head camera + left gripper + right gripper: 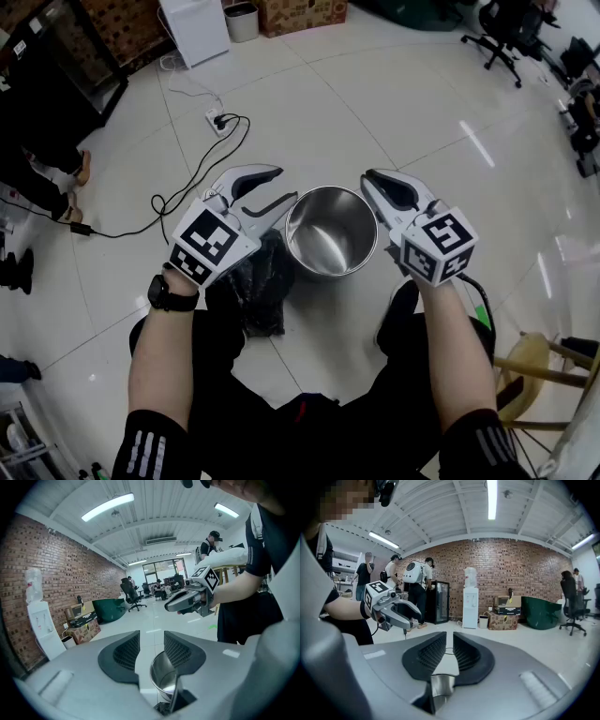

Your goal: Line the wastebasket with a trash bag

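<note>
In the head view, a shiny steel wastebasket (pixel 323 232) is seen upright and unlined on the tiled floor, at the centre of the frame. A crumpled black trash bag (pixel 255 286) is laid on the floor against its lower left side. The left gripper (pixel 278 186) is held just left of the rim, with its jaws spread and nothing between them. The right gripper (pixel 370 181) is held just right of the rim, with its jaws drawn nearly together. A power strip (pixel 220 120) and its black cable (pixel 192 183) are seen at the upper left, and a wooden stool (pixel 536 361) at the lower right.

In the left gripper view, the two ribbed pads are shown released, with a clear gap and only floor between them. The wastebasket's open mouth is seen below the right-hand pad, and a scrap of the trash bag at the bottom edge. The right gripper is seen at the upper right of centre, held out in the person's hand.

In the right gripper view, the pads are seen closed to a narrow slit, and nothing is grasped. A part of the wastebasket is glimpsed under them at the bottom centre. The left gripper is shown spread at the left, and a water dispenser (pixel 470 599) against the brick wall (pixel 520 569).
</note>
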### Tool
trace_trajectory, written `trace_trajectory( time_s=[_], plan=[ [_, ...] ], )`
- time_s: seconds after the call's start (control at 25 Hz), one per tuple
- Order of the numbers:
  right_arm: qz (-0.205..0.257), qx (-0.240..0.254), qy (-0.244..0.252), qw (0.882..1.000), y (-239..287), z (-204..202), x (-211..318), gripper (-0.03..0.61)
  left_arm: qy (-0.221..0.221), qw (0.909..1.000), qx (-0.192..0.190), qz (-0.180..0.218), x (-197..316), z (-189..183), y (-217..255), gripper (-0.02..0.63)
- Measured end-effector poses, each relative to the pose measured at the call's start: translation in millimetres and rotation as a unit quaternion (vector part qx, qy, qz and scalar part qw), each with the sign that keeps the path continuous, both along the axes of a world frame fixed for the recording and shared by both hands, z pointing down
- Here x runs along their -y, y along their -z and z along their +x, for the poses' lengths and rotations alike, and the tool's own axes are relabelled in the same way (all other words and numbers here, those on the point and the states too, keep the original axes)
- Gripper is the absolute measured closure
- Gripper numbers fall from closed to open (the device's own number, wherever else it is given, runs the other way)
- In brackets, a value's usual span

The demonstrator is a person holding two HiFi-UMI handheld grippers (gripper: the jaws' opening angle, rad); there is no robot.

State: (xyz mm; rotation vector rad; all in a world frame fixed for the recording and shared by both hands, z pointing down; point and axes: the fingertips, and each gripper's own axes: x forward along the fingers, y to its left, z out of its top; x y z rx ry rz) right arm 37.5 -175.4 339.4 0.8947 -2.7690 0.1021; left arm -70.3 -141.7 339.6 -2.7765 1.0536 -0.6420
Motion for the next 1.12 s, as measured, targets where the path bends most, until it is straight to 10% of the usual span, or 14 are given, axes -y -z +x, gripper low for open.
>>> trace_trajectory(
  time_s=[0.64,1.12],
  plan=[
    [0.008,-0.014,0.009,1.000,-9.3,-16.1,-14.9,0.459,0.005,0.9999,-0.012,0.012,-3.5,-22.4,21.9,0.460],
    [-0.008,-0.021,0.106,0.994,-34.4,-116.5,-63.9,0.429,0.012,0.9999,-0.008,-0.006,-14.6,-50.8,15.8,0.460]
  ],
)
